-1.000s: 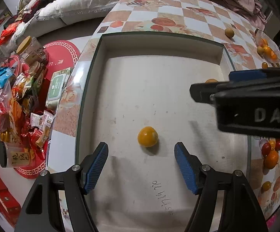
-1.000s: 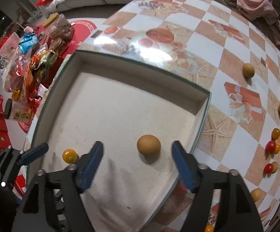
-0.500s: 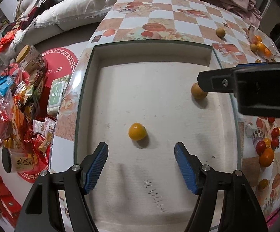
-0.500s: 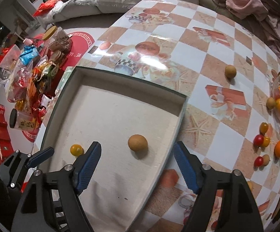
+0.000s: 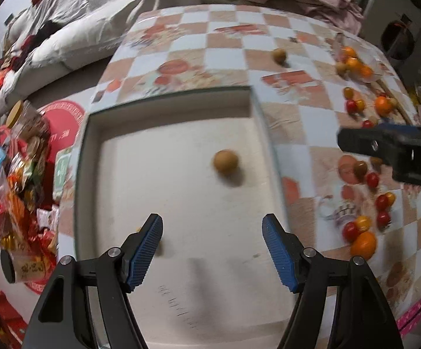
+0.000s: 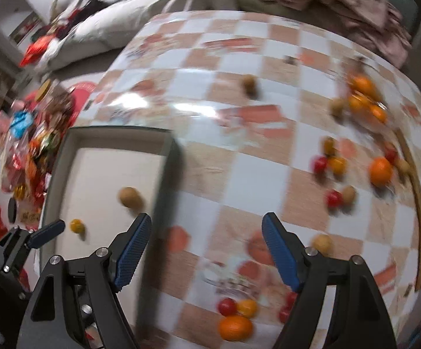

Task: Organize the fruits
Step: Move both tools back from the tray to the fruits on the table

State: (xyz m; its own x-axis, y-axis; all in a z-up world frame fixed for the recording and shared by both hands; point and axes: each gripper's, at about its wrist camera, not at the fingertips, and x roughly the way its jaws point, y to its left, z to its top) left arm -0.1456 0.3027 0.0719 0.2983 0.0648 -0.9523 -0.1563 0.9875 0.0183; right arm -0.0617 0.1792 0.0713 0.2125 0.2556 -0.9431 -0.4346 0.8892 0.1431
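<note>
Two fruits lying in the tray (image 5: 257, 110): brown fruit (image 5: 225, 160) at about one o'clock from tray centre, yellow fruit (image 6: 76, 225) near seven o'clock, mostly hidden behind the left finger in the left view. Hanging over the tray's near half, left gripper (image 5: 212, 251) gaping wide, gripping nothing. Hanging over the checked table (image 6: 239, 180) just past the tray's three o'clock wall, right gripper (image 6: 206, 253) likewise gaping wide, gripping nothing. Scattering across the table from two to five o'clock: red tomatoes (image 6: 334, 198), yellow ones, an orange (image 6: 380, 170), another orange (image 6: 235, 327) at six o'clock between the right fingers. Sitting alone toward twelve o'clock, one more brown fruit (image 6: 249, 83). Blurring throughout.
</note>
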